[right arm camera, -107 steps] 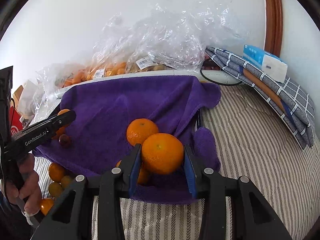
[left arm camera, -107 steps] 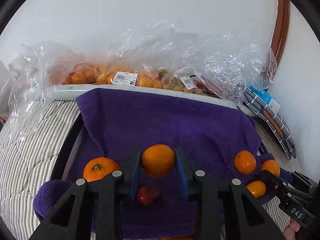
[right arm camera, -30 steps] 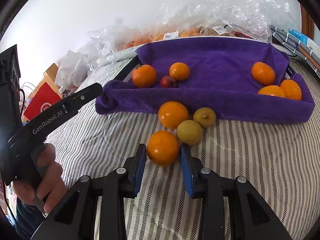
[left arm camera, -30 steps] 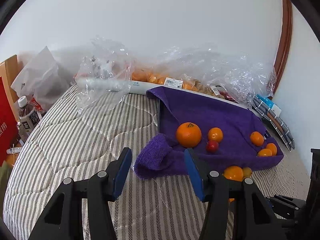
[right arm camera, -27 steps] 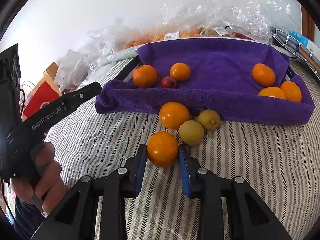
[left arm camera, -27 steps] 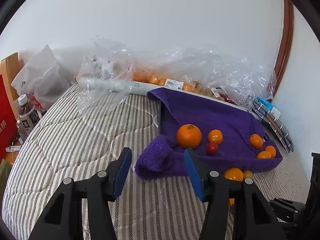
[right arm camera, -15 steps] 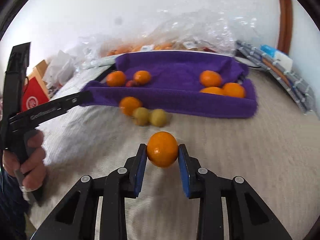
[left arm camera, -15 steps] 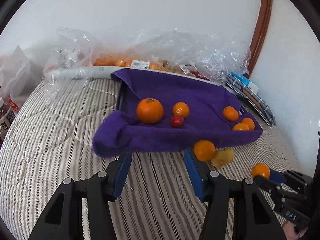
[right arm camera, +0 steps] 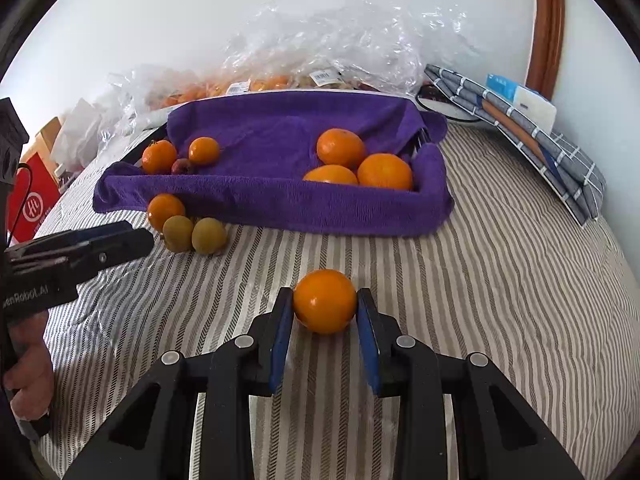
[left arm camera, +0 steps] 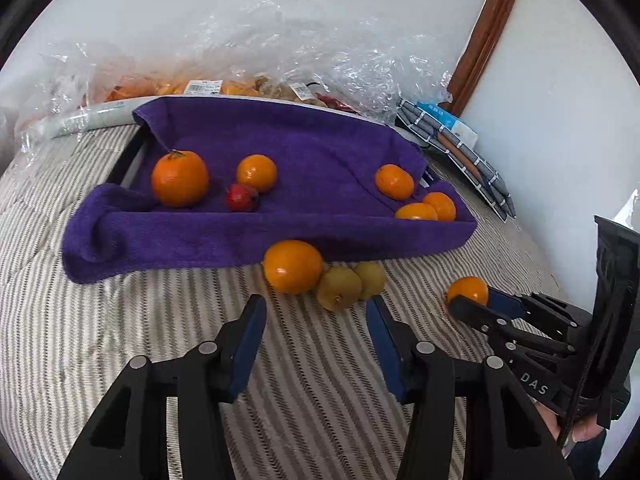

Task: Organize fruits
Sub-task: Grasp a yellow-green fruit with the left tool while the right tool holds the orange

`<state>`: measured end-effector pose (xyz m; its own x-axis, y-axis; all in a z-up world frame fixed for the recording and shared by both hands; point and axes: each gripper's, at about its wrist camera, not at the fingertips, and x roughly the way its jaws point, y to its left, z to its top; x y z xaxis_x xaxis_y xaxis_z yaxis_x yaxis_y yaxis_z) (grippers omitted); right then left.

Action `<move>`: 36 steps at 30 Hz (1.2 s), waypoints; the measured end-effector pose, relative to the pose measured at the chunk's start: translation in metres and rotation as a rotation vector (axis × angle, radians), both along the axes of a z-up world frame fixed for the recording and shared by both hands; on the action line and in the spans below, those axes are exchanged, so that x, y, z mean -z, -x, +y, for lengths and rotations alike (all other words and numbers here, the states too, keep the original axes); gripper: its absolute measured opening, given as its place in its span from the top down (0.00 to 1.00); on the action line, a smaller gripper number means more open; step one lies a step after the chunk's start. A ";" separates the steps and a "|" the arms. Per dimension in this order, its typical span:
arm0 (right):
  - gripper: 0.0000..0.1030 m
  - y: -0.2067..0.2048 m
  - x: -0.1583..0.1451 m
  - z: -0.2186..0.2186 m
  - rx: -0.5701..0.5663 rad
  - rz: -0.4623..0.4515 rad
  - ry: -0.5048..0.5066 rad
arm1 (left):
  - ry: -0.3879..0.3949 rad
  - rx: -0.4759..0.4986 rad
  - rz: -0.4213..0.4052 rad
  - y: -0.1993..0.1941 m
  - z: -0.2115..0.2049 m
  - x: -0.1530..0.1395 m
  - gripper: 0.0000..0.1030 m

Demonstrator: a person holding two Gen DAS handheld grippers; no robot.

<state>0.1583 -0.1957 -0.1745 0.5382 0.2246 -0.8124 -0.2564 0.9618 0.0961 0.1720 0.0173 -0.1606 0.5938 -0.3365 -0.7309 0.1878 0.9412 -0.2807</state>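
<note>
Striped grey-and-white bedding (left arm camera: 120, 320) fills the left wrist view, where the left gripper (left arm camera: 316, 312) hangs with jaws released and empty, a round orange mandarin (left arm camera: 293, 266) and two dull yellow-green fruits (left arm camera: 339, 288) just beyond at twelve o'clock against the purple towel-lined tray (left arm camera: 200, 236). From the right wrist view, the right gripper (right arm camera: 325, 312) has its jaws clenched on a smooth orange mandarin (right arm camera: 325, 301) over the bedding, well apart from the tray at twelve o'clock.
</note>
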 end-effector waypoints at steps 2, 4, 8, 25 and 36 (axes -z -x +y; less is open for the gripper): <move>0.69 -0.003 0.002 -0.002 -0.002 0.013 -0.020 | 0.017 0.003 0.018 -0.002 -0.003 0.002 0.63; 0.69 -0.005 0.003 -0.008 0.003 0.024 -0.063 | 0.025 0.009 0.027 -0.005 -0.005 0.004 0.64; 0.69 -0.005 0.002 -0.019 0.036 0.021 -0.110 | 0.027 0.013 0.049 -0.011 -0.010 0.007 0.66; 0.69 -0.002 0.000 -0.035 0.068 -0.001 -0.236 | 0.028 -0.032 0.017 -0.002 -0.007 0.005 0.74; 0.69 0.004 -0.007 -0.035 0.062 -0.044 -0.237 | 0.029 -0.121 -0.033 0.011 0.022 -0.007 0.74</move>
<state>0.1547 -0.2307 -0.1673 0.5909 0.3719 -0.7160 -0.2068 0.9276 0.3112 0.1608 0.0391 -0.1537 0.6549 -0.2820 -0.7011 0.0832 0.9490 -0.3040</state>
